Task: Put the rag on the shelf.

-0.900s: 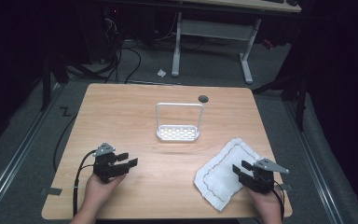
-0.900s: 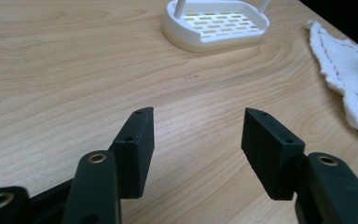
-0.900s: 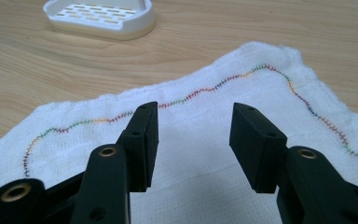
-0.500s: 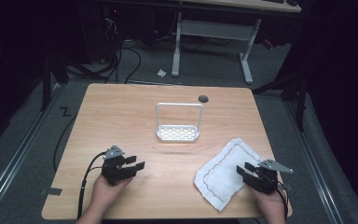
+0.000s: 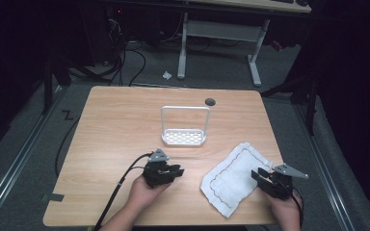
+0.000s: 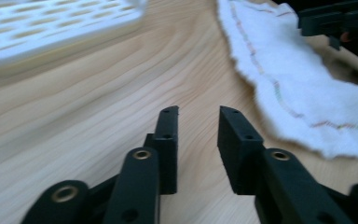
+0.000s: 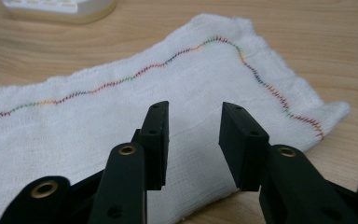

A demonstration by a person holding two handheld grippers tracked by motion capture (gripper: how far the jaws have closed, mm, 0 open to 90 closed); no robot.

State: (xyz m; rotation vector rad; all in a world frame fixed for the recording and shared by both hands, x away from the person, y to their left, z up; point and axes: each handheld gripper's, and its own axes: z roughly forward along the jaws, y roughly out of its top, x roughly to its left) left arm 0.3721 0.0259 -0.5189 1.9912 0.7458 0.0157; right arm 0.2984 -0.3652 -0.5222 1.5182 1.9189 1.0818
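Two black tongs, the left tongs (image 5: 176, 171) and the right tongs (image 5: 259, 175), hover with jaws spread and empty over a pale wood-grain table (image 5: 115, 130). Between them lies a rumpled white woven cloth (image 5: 233, 175) with multicoloured stitching, its edge under the right tongs; a perforated white plastic rack (image 5: 184, 137) stands beyond.

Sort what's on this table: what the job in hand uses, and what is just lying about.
In use:
white cloth
left hand-held gripper, open, aimed at the cloth
right hand-held gripper, open, over the cloth's edge

Lying about:
white perforated rack
round dark cable hole in the table
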